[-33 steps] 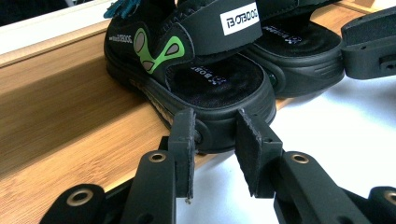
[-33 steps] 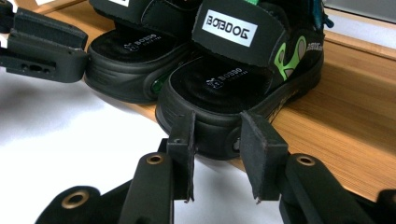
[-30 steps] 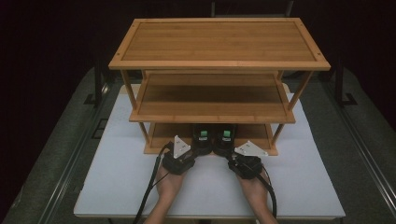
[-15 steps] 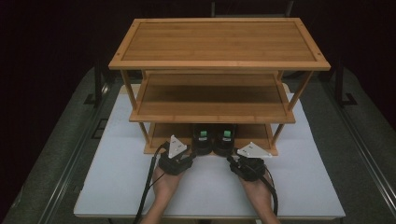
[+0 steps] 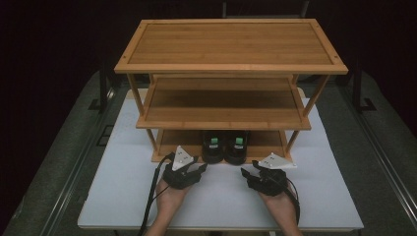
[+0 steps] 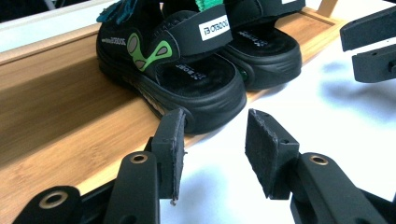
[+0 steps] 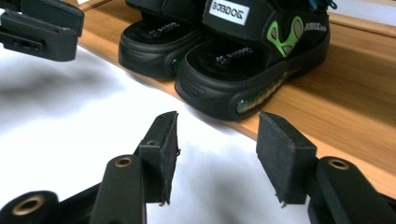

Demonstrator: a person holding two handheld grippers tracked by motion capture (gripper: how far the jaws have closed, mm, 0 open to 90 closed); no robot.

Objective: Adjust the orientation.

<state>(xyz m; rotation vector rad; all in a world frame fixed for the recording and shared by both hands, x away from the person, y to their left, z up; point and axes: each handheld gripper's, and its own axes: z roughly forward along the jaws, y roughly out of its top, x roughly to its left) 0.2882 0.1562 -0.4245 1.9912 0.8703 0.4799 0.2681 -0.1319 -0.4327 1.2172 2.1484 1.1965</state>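
A pair of black sandals with green markings stands on the bottom shelf of a bamboo rack (image 5: 157, 156): the left sandal (image 5: 213, 147) (image 6: 196, 79) and the right sandal (image 5: 236, 146) (image 7: 243, 70). My left gripper (image 5: 200, 168) (image 6: 213, 137) sits just in front of the left sandal's toe. Its jaws have just been opening, with nothing between them. My right gripper (image 5: 247, 173) (image 7: 217, 135) is short of the right sandal's toe, and its jaws have also just been opening on nothing. Each gripper's view shows the other's jaws off to the side.
The rack has three tiers; its middle shelf (image 5: 221, 105) and top shelf (image 5: 231, 44) are bare. It stands on a white table top (image 5: 123, 196), which has open room in front and at both sides. Dark floor and metal rails lie around the table.
Both grippers' jaws have spread apart. The right gripper has drawn slightly back and to the right, away from the sandals. The sandals have stayed on the bottom shelf.
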